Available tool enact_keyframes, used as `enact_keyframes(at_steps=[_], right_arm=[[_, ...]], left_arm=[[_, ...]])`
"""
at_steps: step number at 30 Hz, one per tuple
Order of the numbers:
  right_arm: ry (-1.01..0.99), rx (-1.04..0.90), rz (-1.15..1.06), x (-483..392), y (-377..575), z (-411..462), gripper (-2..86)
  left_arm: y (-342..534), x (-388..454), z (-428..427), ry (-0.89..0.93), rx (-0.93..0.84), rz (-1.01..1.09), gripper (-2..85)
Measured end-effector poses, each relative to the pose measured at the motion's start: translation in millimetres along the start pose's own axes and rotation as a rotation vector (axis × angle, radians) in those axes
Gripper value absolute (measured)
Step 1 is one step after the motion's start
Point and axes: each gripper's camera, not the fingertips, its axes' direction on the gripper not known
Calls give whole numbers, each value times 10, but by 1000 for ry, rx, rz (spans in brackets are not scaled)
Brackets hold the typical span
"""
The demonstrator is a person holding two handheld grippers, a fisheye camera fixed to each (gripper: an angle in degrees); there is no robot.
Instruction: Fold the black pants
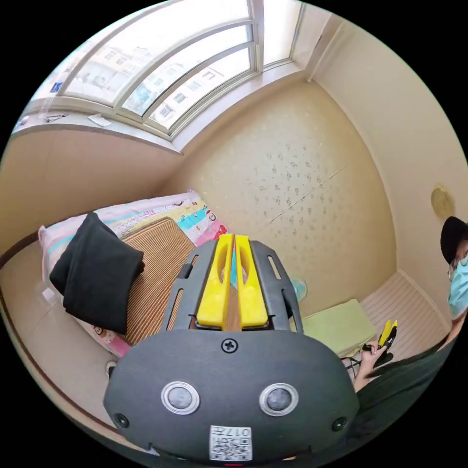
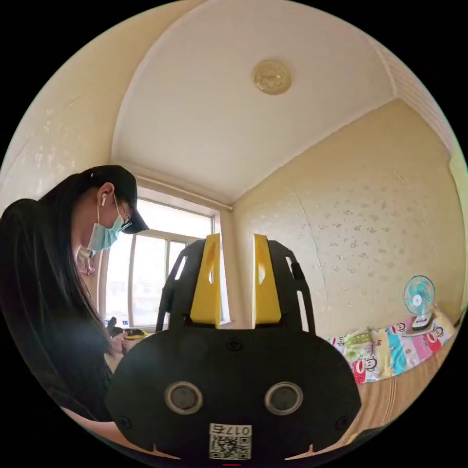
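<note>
Striped bedding [image 1: 156,263] at left-centre carries the black pants [image 1: 97,273] already folded — left gripper [image 1: 233,282] pressed together empty, right gripper [image 2: 233,280] spread, nothing evidently left.

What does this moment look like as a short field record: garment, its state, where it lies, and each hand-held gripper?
garment: black pants
state: folded into a compact bundle
location: on the woven mat on the bed, by its edge
left hand-held gripper: jaws closed together, holding nothing, raised off the bed
right hand-held gripper: jaws apart, empty, aimed at the wall and ceiling
fan: at the bed's far end
</note>
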Motion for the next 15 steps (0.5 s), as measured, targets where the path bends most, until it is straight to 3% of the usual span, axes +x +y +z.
enact_keyframes(at_steps=[3,5,6,9,13,15], right_arm=[[123,-229,-230,-502,-220,497,19],[180,-358,-170,-516,-156,818,10],[95,-402,-53,-421,-62,987,7],[-200,-293,194,-246,195,1178,4],[-177,-295,200,-287,221,1339,2],[-196,-310,179,-326,155,1374,2]], left_arm=[[-653,-260,-12,-10,-99,-9,19],[-915,-541,99,-15,-183,-47,49],[-1034,-745,207,-34,-238,-59,61],[-1152,-1280,506,-174,-335,-117,83],[-1047,-1955,889,-453,-425,-197,114],[-967,-2247,1081,-494,-483,-243,129]])
